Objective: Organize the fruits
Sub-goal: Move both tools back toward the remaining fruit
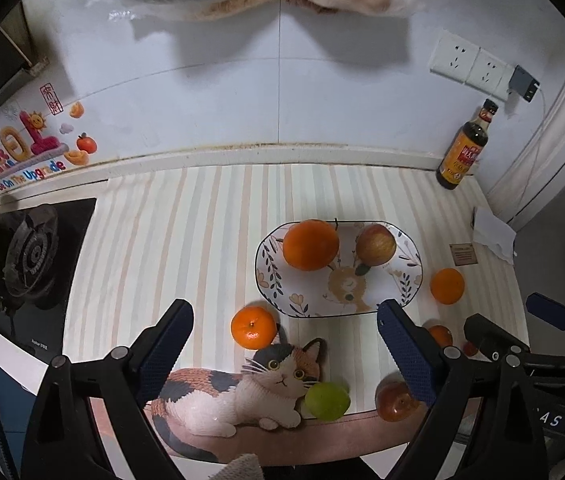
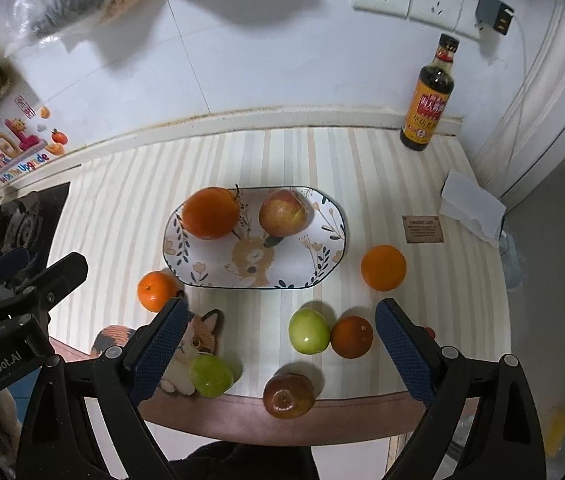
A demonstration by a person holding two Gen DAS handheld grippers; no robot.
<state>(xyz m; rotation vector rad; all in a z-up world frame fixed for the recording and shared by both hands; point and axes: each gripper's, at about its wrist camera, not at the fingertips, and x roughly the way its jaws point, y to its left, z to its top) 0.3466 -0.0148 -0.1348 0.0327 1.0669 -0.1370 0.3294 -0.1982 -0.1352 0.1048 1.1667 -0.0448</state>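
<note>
An oval patterned plate (image 1: 378,304) (image 2: 314,268) holds a large orange (image 1: 310,245) (image 2: 211,213) and a red-yellow apple (image 1: 376,245) (image 2: 283,213). Loose on the striped mat lie a tangerine (image 1: 253,328) (image 2: 157,291), an orange (image 1: 447,286) (image 2: 383,267), a green fruit (image 1: 327,401) (image 2: 211,375), another green fruit (image 2: 308,331), a dark orange (image 2: 352,337) and a dark red apple (image 1: 395,402) (image 2: 288,396). My left gripper (image 1: 284,334) is open above the cat mat. My right gripper (image 2: 282,334) is open over the front fruits.
A cat-shaped mat (image 1: 242,392) (image 2: 198,340) lies at the counter's front edge. A gas stove (image 1: 26,260) stands left. A sauce bottle (image 1: 464,148) (image 2: 428,98) stands against the back wall, with folded paper (image 2: 472,210) at the right.
</note>
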